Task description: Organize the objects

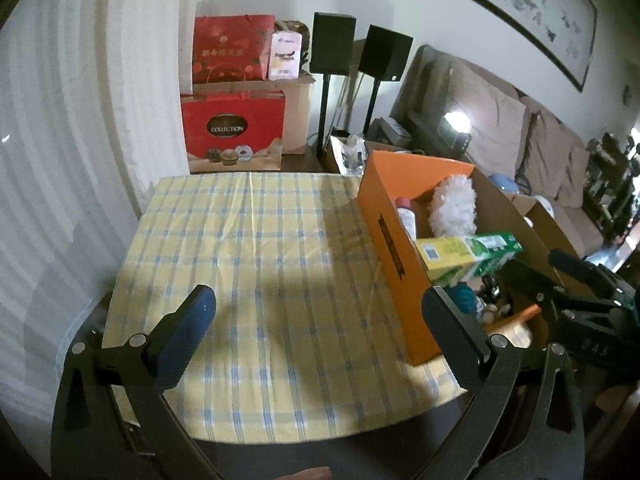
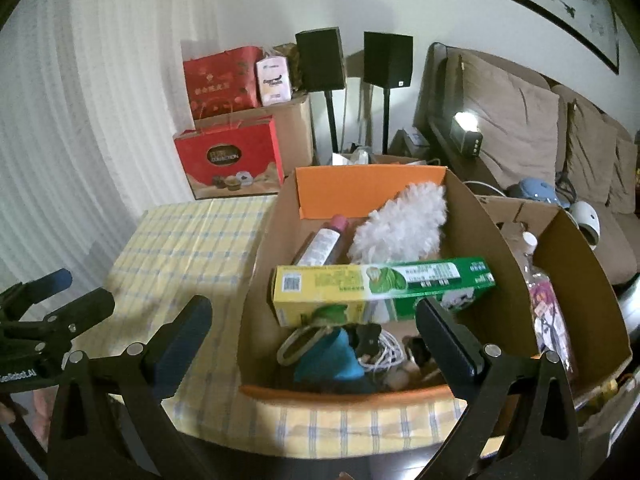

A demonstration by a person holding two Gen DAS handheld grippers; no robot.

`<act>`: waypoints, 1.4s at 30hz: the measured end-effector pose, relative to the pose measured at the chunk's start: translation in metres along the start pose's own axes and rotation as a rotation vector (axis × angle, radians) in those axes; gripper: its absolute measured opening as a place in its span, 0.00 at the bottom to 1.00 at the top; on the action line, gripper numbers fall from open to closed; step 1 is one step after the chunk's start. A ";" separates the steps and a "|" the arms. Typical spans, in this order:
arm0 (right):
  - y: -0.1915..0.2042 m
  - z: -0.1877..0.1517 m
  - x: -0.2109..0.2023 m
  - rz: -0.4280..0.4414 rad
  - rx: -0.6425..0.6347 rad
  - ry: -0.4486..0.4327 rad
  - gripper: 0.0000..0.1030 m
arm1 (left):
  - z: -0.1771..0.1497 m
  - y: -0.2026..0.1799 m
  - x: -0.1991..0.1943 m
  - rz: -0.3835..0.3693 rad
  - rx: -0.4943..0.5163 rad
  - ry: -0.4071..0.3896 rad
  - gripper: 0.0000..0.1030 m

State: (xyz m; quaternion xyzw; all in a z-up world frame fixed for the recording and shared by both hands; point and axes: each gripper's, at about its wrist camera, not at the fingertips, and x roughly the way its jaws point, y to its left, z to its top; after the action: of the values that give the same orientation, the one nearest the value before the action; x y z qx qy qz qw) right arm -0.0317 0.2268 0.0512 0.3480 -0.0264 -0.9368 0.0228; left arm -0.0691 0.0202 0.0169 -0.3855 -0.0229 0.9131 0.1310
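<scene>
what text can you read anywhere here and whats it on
"COLLECTION": lower red gift bag
"045": right gripper's body, seen from the left wrist
"Robot.AI", start cut off: left gripper's body, seen from the right wrist
Upper red bag, green and yellow box, pink pack: print too blurred

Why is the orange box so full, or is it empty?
Full. The orange box holds a green carton, a white duster, a bottle and more.
</scene>
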 end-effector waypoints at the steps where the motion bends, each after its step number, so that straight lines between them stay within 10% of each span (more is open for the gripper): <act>1: 0.000 -0.003 -0.003 0.000 0.001 -0.005 1.00 | -0.003 -0.001 -0.002 0.011 0.009 -0.003 1.00; 42: 0.023 -0.064 -0.073 -0.050 -0.022 -0.048 1.00 | -0.066 0.004 -0.062 0.037 -0.032 -0.018 1.00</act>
State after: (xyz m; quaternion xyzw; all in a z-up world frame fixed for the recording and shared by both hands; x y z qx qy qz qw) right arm 0.0663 0.2063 0.0517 0.3259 -0.0080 -0.9454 0.0025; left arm 0.0185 -0.0038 0.0137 -0.3797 -0.0314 0.9183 0.1075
